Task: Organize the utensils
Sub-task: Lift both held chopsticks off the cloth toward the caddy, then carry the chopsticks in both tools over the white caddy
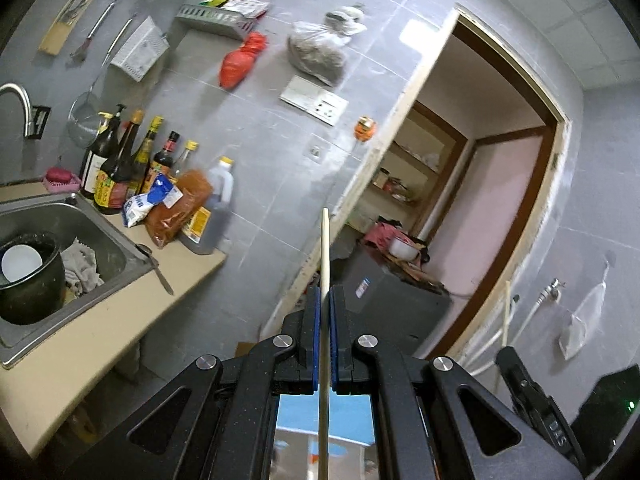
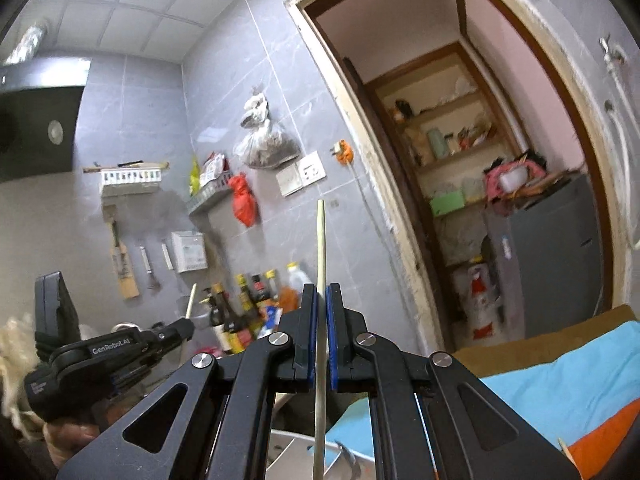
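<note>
Left black two-finger gripper (image 1: 325, 292) clamps a thin pale wooden chopstick (image 1: 324, 248), tip pointing to 12 o'clock toward the grey tiled wall (image 1: 260, 128); steel sink (image 1: 100, 236) at 9 o'clock. Right black gripper (image 2: 321, 290) likewise pinches a second pale chopstick (image 2: 321, 240), doorway (image 2: 460, 160) at 2 o'clock.

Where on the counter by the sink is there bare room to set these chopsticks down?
Free: the beige counter between the sink rim and the front edge, out to the corner past the small knife. Crowded: the back strip by the wall, packed with sauce bottles and bags. The sink holds a black pot and a rag.
</note>
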A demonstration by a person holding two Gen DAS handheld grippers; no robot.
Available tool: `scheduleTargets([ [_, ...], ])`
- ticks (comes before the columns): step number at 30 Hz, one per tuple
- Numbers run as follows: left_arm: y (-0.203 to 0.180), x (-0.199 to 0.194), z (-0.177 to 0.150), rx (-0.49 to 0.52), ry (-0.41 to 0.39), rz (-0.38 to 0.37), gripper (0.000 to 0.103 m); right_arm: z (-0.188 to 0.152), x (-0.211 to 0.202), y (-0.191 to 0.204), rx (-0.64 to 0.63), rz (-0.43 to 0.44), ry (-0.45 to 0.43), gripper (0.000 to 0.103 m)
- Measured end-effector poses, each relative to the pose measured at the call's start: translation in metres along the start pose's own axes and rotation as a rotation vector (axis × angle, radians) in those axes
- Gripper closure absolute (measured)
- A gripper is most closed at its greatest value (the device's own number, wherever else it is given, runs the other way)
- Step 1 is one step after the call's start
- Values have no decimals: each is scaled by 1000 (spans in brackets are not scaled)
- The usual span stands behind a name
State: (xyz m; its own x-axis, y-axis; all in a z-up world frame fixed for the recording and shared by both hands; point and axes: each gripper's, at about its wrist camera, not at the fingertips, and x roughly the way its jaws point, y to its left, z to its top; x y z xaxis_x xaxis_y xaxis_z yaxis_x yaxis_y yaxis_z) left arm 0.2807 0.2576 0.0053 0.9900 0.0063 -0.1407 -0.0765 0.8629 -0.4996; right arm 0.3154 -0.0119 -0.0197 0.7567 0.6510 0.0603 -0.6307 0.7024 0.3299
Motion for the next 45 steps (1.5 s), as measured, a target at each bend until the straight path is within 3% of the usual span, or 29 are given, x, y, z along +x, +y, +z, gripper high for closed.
scheduleTargets([
  [4, 14, 7, -1, -26, -29, -5, 101, -13, 7, 20, -101, -62, -60, 100],
  [10, 15, 16, -7, -28, -62, -10, 101, -39, 16, 36, -235, -94, -82, 100],
  [22, -7, 19, -32, 92, -154, 17, 101, -69, 17, 37, -357, -100, -115, 100],
  [35, -7, 16, -53, 136, -219, 80, 101, -83, 21, 28, -412, -108, -100, 100],
  [45, -9, 17, -78, 230, -214, 124, 101, -91, 22, 24, -416, -109, -80, 100],
])
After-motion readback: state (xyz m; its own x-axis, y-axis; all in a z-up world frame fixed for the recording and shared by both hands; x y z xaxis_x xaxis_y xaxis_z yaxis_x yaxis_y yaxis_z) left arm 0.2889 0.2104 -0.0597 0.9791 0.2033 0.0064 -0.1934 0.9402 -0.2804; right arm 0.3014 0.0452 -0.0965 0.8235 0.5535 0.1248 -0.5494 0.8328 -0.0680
